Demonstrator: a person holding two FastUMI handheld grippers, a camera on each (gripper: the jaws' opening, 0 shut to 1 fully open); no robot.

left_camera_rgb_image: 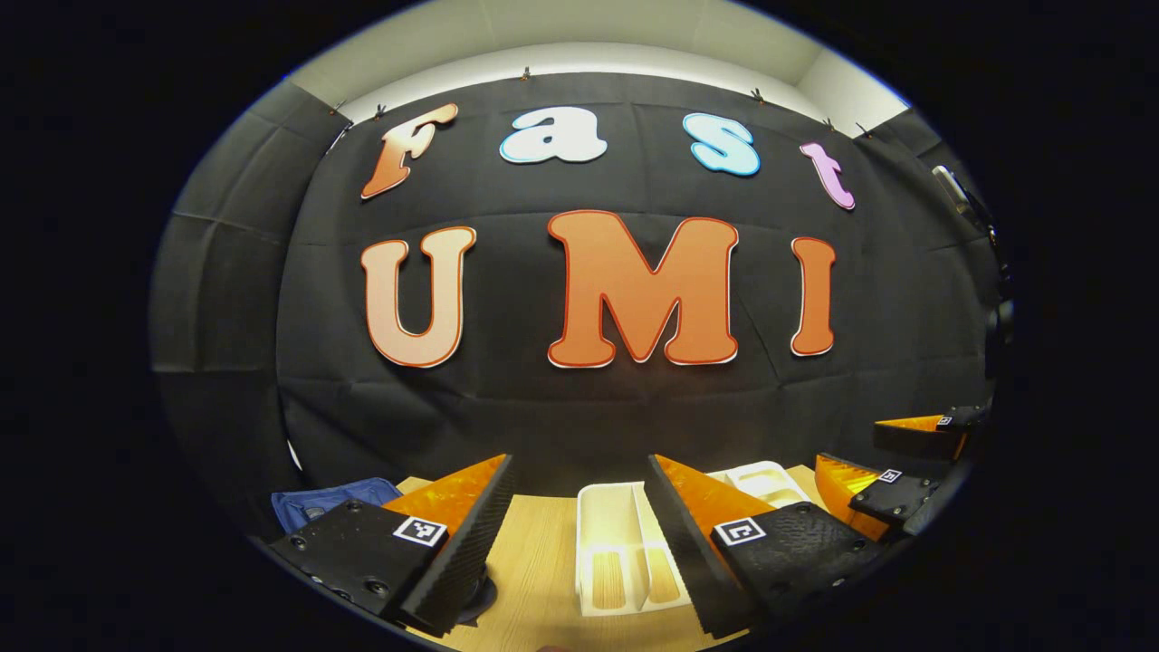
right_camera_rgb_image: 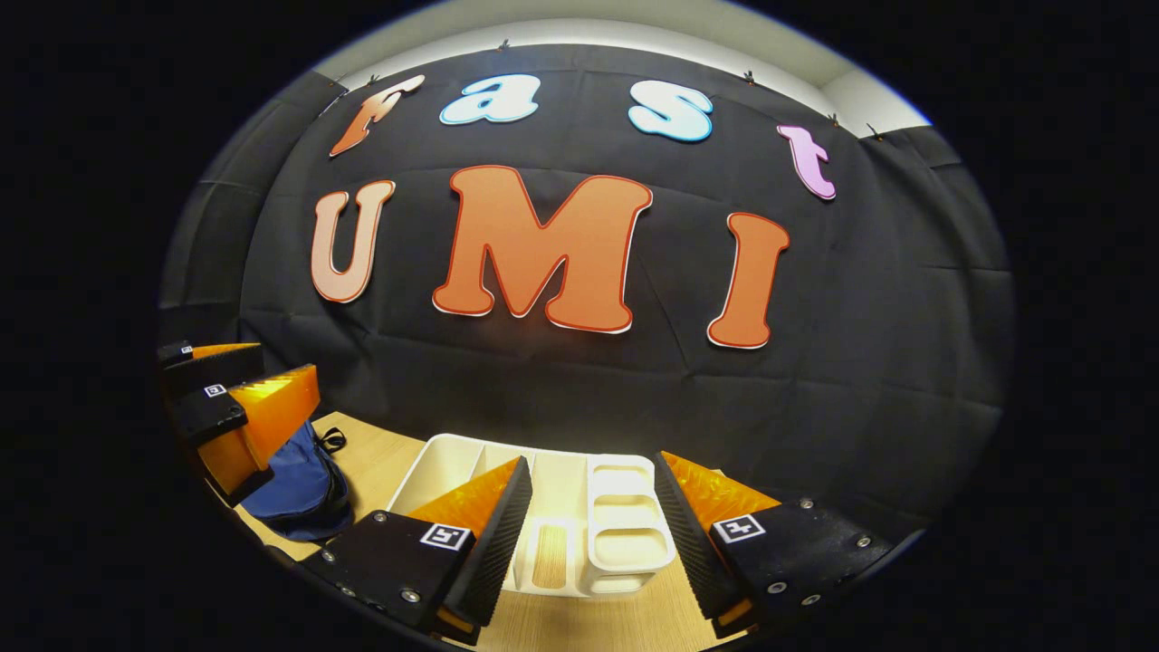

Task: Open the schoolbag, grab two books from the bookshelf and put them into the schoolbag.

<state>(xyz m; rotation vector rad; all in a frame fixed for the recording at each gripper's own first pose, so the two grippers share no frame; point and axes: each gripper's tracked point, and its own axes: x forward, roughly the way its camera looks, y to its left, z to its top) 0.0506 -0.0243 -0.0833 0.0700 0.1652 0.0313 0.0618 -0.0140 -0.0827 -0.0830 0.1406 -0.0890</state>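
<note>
A: Left gripper view: our left gripper (left_camera_rgb_image: 579, 530) hangs spread and empty above the table (left_camera_rgb_image: 534, 552); the blue schoolbag (left_camera_rgb_image: 330, 503) lies low left, the white bookshelf (left_camera_rgb_image: 616, 543) between the fingers. Nothing looks started.

B: Right gripper view: our right gripper (right_camera_rgb_image: 589, 534) is likewise spread, the bookshelf (right_camera_rgb_image: 625, 530) just ahead, the schoolbag (right_camera_rgb_image: 294, 489) well left. We cannot see any books.

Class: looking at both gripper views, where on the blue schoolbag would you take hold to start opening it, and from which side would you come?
Probably from above. The schoolbag lies slumped on the wooden table, so its upper edge is the likeliest grip. A dark loop at its top right may be a pull, but the zip itself cannot be made out. The left gripper, fingers open, is nearest.
</note>
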